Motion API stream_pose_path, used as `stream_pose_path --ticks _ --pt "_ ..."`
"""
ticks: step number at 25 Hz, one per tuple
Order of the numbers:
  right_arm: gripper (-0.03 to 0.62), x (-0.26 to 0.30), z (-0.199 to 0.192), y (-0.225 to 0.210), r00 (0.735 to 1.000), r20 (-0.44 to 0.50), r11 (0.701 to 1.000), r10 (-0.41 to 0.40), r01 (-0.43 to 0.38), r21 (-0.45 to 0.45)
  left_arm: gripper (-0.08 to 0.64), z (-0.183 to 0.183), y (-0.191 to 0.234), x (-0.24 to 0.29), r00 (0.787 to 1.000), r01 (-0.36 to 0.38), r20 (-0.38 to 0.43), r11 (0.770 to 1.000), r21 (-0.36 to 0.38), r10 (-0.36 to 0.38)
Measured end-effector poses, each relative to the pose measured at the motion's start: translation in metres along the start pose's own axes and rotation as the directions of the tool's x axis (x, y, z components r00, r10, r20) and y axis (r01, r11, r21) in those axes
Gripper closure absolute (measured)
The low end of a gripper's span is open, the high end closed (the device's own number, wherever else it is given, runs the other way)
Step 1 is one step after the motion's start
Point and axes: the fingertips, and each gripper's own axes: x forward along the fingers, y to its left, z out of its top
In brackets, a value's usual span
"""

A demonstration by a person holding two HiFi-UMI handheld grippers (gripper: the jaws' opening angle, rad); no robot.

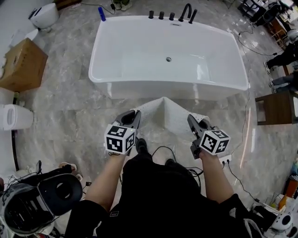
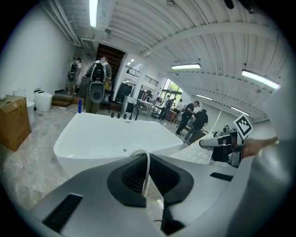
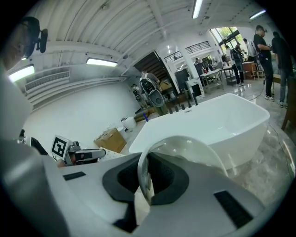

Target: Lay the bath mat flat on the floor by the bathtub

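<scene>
Grippers (image 1: 134, 115) (image 1: 191, 119) pinching bath mat (image 1: 168, 114), marble floor (image 1: 67, 103), bathtub (image 1: 139, 51)

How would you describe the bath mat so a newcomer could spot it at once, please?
Find the large white bathtub on the grey floor. Just before its near wall, the bath mat is held between the left gripper and right gripper: the only white, dotted sheet, tented into a peak.

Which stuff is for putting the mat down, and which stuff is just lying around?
For the job: bath mat, left hand-held gripper and right hand-held gripper pinching it, bathtub.
Just lying about: cardboard box, blue bottle, wooden stool.
</scene>
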Motion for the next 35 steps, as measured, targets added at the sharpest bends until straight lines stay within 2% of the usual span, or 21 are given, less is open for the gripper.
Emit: stream_pose_path --ticks 3,6,9,12,17,24,29,35 --pt "0.569 -0.024 -0.007 -0.018 0.999 0.008 0.999 0.032 -0.032 -0.004 0.545 -0.005 -0.036 0.008 1.0 -0.022 0.01 1.0 0.0 0.022" --pt "0.569 -0.057 -0.022 -0.048 0.998 0.008 0.998 0.063 -0.063 0.008 0.545 -0.022 -0.079 0.017 0.999 -0.047 0.022 0.998 -0.039 0.048" --pt "0.569 -0.081 -0.047 -0.072 0.996 -0.014 0.996 0.09 -0.089 0.005 0.545 -0.055 -0.102 0.018 0.996 -0.085 0.011 0.991 -0.102 0.087" --pt "0.569 -0.084 -0.077 -0.096 0.994 -0.075 0.996 0.083 -0.082 0.017 0.545 -0.093 -0.108 0.031 0.994 -0.111 -0.039 0.983 -0.145 0.107" --pt "0.569 -0.07 -0.125 -0.126 0.985 -0.157 0.997 0.067 -0.061 0.046 0.545 -0.134 -0.103 0.063 0.99 -0.114 -0.098 0.977 -0.179 0.098" --pt "0.569 -0.015 -0.173 -0.156 0.974 -0.216 0.994 0.063 -0.042 0.099 0.545 -0.185 -0.09 0.106 0.981 -0.135 -0.155 0.983 -0.121 0.115" --pt "0.569 0.039 -0.205 -0.165 0.962 -0.264 0.996 0.074 -0.058 0.069 0.545 -0.217 -0.06 0.141 0.977 -0.137 -0.179 0.985 -0.101 0.117" --pt "0.569 0.09 -0.246 -0.195 0.951 -0.302 0.996 0.072 -0.051 0.077 0.545 -0.256 -0.018 0.174 0.968 -0.177 -0.201 0.976 -0.13 0.148"
